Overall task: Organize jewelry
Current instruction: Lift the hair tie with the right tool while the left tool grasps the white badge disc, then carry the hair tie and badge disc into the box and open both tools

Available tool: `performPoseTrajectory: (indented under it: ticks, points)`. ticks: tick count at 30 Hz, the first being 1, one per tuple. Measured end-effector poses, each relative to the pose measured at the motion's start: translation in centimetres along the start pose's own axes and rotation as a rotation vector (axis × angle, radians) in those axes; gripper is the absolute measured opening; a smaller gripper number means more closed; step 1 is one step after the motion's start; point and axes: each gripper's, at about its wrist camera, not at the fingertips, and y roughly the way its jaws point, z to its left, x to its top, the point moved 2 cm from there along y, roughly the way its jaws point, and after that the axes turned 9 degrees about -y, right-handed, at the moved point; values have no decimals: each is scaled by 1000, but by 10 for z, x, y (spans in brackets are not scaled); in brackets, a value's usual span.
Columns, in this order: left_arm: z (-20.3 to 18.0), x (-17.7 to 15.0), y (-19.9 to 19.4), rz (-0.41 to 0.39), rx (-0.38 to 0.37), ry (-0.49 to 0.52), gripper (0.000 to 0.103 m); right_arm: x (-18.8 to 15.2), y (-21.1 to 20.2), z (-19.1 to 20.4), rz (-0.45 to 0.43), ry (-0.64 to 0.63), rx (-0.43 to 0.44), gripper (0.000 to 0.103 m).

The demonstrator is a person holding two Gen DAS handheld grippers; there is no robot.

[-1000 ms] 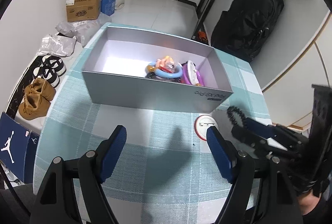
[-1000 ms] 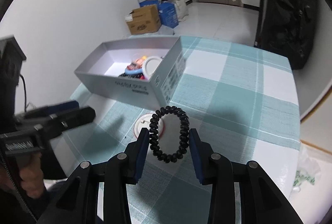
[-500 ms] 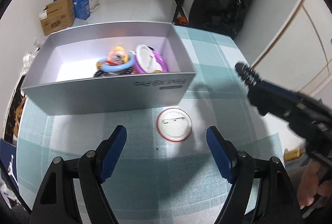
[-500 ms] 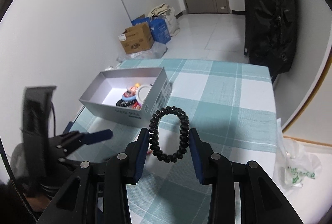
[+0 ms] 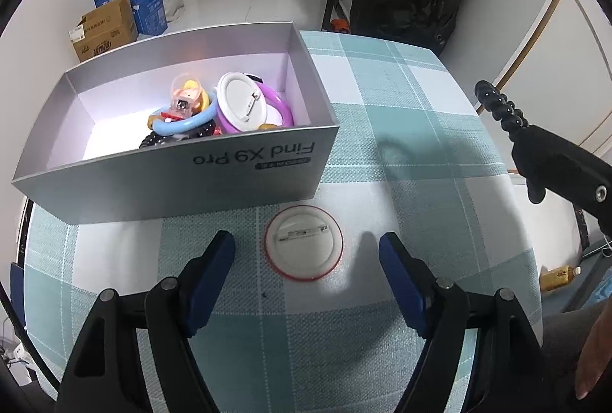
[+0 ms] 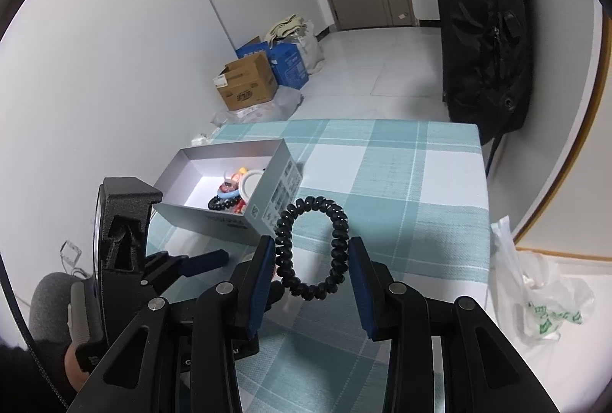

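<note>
On the checked tablecloth (image 5: 401,99) my silver phone box (image 5: 214,160) sits toward the far left corner, already holding trinkets, and the view has swung since a second ago so the round pin badge (image 5: 304,244), lying back-up just in front of the box wall, is now centred. My left gripper (image 5: 306,271) hangs over it, jaws just narrowed but apart, not touching. My right gripper (image 6: 311,269) stays clamped on the black spiral hair tie (image 6: 311,248), lifted near the right edge, so I judge both go boxward next.
</note>
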Motion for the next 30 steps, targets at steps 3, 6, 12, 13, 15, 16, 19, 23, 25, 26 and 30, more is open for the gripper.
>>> performPoseTrajectory:
  ticks: [3,6,12,13,15,16,19,23,25,26,30]
  points:
    - [-3,0,1,-18,46,25,57,0,-1,-3,2,13,0,37]
    - [-6,0,1,-28,61,52,41,0,-1,-5,0,24,8,37]
    - [-12,-5,-4,-17,6,82,37,-1,-1,-4,4,13,14,37]
    - [-14,-6,-5,-18,3,91,37,-1,-2,-4,3,10,11,37]
    - [-17,-7,-8,-28,-7,104,37,-1,-1,-5,1,11,10,37]
    - [-17,-6,-9,-28,-11,104,37,-2,-1,-5,2,14,11,37]
    - [-14,-5,-9,-23,-31,83,37,-2,2,-7,8,29,12,37]
    - [-12,-1,-12,-28,-58,56,37,-2,2,-8,8,43,14,37]
    - [-12,0,-16,-42,-62,54,37,0,3,-7,5,46,16,37]
    - [-12,0,-16,-46,-57,51,37,1,3,-6,3,46,18,37]
    - [-6,0,-28,-43,-104,3,37,3,4,-3,-2,45,12,37]
